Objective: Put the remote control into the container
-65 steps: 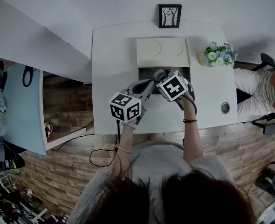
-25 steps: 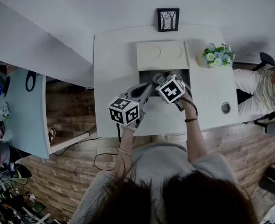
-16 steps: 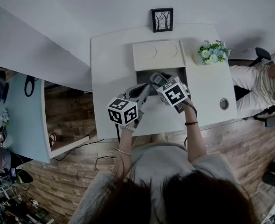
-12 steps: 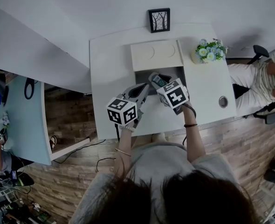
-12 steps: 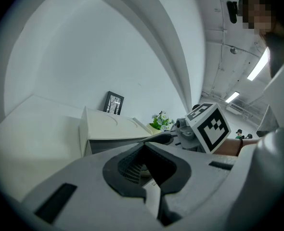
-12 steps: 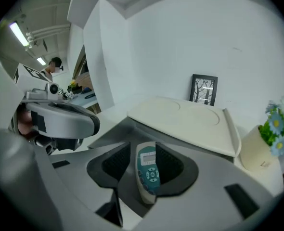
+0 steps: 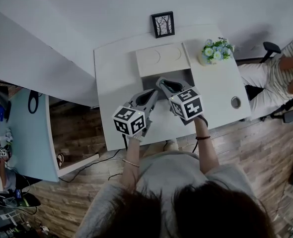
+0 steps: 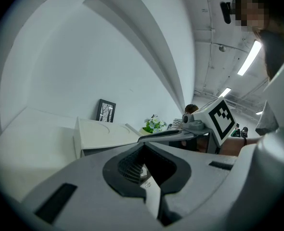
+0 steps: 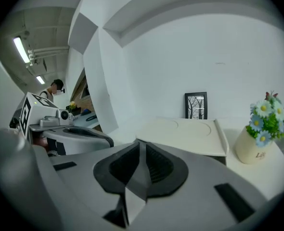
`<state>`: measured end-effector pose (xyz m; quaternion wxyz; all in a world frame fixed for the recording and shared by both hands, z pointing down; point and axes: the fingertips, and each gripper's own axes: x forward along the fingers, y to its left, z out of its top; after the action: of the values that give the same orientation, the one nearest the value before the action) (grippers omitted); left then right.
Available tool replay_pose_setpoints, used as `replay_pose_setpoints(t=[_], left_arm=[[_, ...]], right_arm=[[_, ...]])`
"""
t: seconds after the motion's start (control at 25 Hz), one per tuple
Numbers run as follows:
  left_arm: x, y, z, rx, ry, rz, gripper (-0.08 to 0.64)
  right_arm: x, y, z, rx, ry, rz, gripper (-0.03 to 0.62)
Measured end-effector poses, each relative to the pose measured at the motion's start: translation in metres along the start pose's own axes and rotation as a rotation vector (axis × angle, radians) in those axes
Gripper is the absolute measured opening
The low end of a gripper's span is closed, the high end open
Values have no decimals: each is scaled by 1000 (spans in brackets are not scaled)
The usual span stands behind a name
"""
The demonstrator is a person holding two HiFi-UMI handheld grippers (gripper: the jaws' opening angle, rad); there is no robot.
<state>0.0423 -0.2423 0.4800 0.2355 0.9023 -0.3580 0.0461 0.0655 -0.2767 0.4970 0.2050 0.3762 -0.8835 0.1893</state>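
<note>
At the left the white table [image 7: 114, 93] ends in a straight edge over the floor, with bare top between that edge and the left gripper [image 8: 143, 147]. Its jaws are pressed together on nothing. It hangs just beside its partner, so any move is best eased toward that bare side. Next comes the container [image 7: 185, 76], its cream lid [image 7: 161, 59] slid toward the wall and its dark mouth exposed. The remote control shows in no view; most likely it lies inside that mouth, below the right gripper [image 9: 140, 146], though I cannot confirm it. That gripper's jaws have just been closing and meet with nothing between them. The step looks like clearing out: rise straight, draw toward the person, and avoid the lid's near edge. Rightward, the flower pot [image 7: 213, 53] crowds the lid's corner. The table's front right is open except for a small round fitting [image 7: 235, 102].
</note>
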Motion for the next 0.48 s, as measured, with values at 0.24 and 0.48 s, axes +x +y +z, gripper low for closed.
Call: replay_pose_setpoints(t=[0.24, 0.48], left_arm=[[-7, -14, 7, 46, -23, -32, 3], [-16, -28, 12, 98, -25, -53, 3]], right_arm=[[-22, 13, 16, 11, -109, 18, 14], [-46, 31, 31, -36, -202, 21, 0]])
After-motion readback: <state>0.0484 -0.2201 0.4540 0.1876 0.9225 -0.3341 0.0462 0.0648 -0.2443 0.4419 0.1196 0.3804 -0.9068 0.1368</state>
